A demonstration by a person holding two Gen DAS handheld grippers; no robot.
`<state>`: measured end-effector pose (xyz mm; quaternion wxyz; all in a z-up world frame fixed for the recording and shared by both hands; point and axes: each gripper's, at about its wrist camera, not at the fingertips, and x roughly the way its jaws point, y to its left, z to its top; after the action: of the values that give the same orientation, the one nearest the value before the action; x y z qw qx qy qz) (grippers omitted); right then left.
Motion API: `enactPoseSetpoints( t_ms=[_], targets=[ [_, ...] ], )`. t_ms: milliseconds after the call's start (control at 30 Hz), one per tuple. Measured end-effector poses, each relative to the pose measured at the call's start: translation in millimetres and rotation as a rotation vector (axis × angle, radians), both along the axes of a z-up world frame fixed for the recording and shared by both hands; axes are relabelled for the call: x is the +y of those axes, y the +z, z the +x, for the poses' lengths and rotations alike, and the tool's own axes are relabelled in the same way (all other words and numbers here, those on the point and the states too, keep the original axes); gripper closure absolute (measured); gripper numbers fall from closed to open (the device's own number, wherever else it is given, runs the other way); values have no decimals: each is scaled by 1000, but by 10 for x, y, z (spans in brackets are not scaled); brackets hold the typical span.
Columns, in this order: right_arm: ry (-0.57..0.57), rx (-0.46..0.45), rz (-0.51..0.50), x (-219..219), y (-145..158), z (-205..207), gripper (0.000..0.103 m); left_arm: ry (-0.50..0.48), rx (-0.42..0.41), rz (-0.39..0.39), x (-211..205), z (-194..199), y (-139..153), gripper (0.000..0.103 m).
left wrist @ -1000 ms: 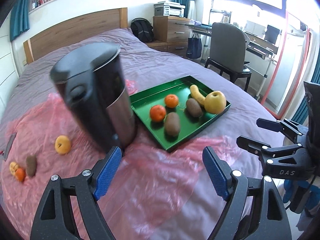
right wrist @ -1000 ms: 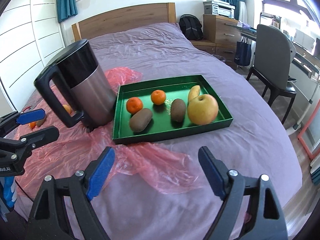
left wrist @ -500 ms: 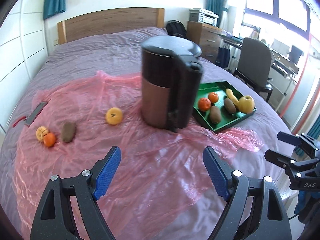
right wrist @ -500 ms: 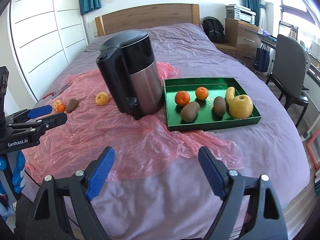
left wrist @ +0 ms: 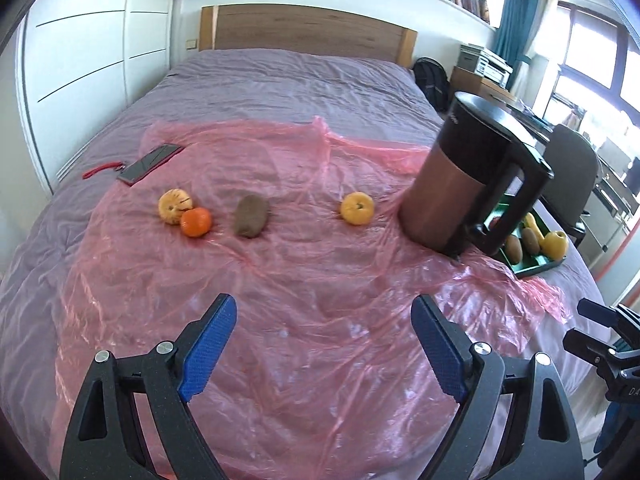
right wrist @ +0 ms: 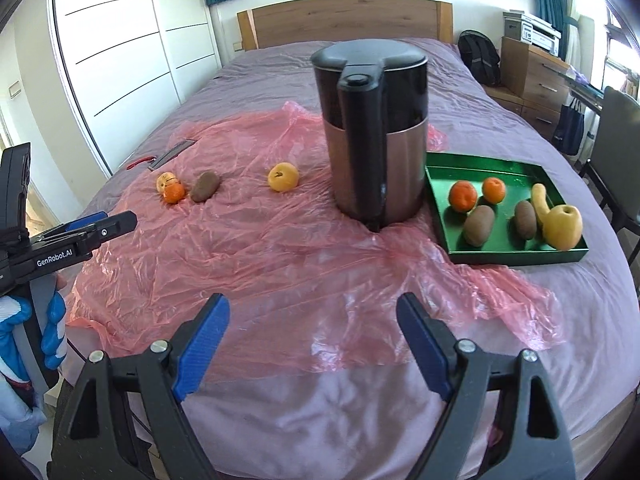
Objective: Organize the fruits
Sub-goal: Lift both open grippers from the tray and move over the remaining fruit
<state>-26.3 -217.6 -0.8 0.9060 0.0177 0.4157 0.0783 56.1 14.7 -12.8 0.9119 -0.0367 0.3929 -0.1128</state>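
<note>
Loose fruit lies on the pink plastic sheet point(left wrist: 320, 280): a yellow fruit point(left wrist: 357, 208), a brown kiwi point(left wrist: 251, 216), an orange mandarin point(left wrist: 195, 222) touching a pale yellow fruit point(left wrist: 173, 205). The same fruits show in the right wrist view: yellow fruit point(right wrist: 283, 177), kiwi point(right wrist: 204, 186), mandarin point(right wrist: 173, 193). The green tray point(right wrist: 520, 256) holds two mandarins, two kiwis, a yellow apple point(right wrist: 564, 227) and a curved yellow fruit. My left gripper point(left wrist: 324, 344) is open and empty, short of the loose fruit. My right gripper point(right wrist: 312, 336) is open and empty near the bed's front edge.
A black and copper kettle point(right wrist: 374, 132) stands on the sheet between the loose fruit and the tray. A dark phone point(left wrist: 150, 163) with a red strap lies at the sheet's far left. A chair point(left wrist: 572, 168) and desk stand right of the bed.
Both views have swung left and pulled back. The loose fruit now sits central in the left wrist view; the tray has slid to the right edge. Both grippers stay open.
</note>
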Motion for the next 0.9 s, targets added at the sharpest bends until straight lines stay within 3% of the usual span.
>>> enactPoseSetpoints(
  t_ms=[533, 900],
  targets=[
    [179, 45, 37, 1166, -250, 961, 0, 293, 79, -112, 1190, 465, -539, 18],
    [240, 81, 137, 1636, -586, 1898, 0, 342, 67, -143, 1296, 1197, -819, 22]
  ],
)
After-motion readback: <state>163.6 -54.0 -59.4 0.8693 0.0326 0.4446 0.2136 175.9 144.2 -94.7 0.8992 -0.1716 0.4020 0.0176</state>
